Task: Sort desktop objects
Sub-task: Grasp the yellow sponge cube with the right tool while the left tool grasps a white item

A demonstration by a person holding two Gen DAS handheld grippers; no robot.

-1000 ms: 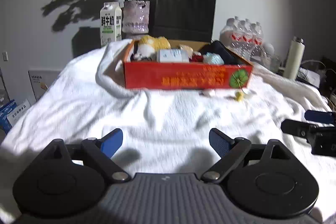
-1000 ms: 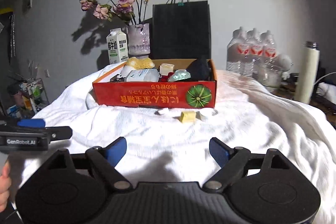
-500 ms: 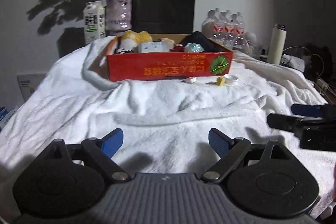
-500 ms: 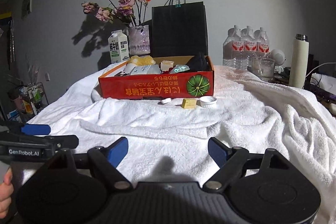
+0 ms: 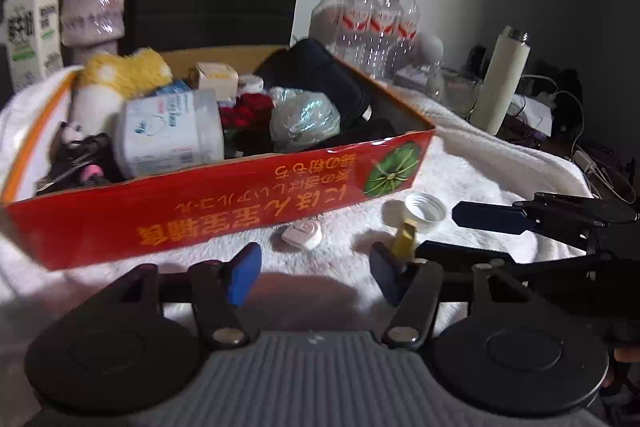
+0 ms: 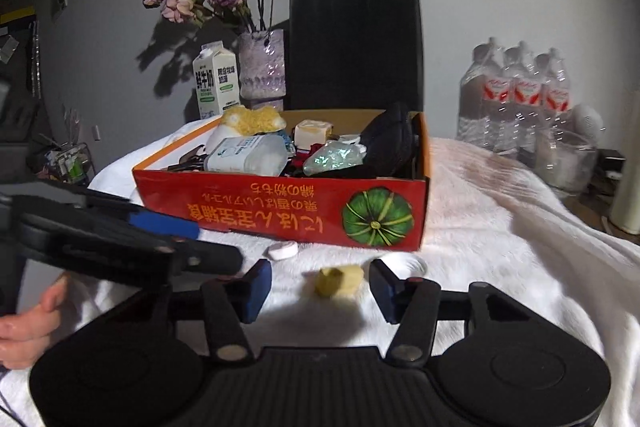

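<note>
A red cardboard box (image 5: 224, 211) (image 6: 280, 215), filled with several items, stands on the white towel. In front of it lie a small white round piece (image 5: 302, 235) (image 6: 283, 251), a yellow chunk (image 5: 404, 237) (image 6: 338, 281) and a white bottle cap (image 5: 425, 207) (image 6: 418, 263). My left gripper (image 5: 314, 273) (image 6: 218, 243) is closing, with the white round piece just ahead of its gap and nothing between the pads. My right gripper (image 6: 320, 289) (image 5: 438, 231) is closing too. The yellow chunk lies between its fingertips, and the pads are not touching it.
Behind the box stand a milk carton (image 6: 216, 85), a vase of dried flowers (image 6: 262, 67) and a black paper bag (image 6: 356, 43). Packed water bottles (image 6: 516, 99) and a cream flask (image 5: 502, 83) stand at the right. A hand (image 6: 28, 323) holds the left tool.
Both grippers have moved forward to the small items in front of the box. Their jaws have narrowed. The left view has swung towards the box's right end.
</note>
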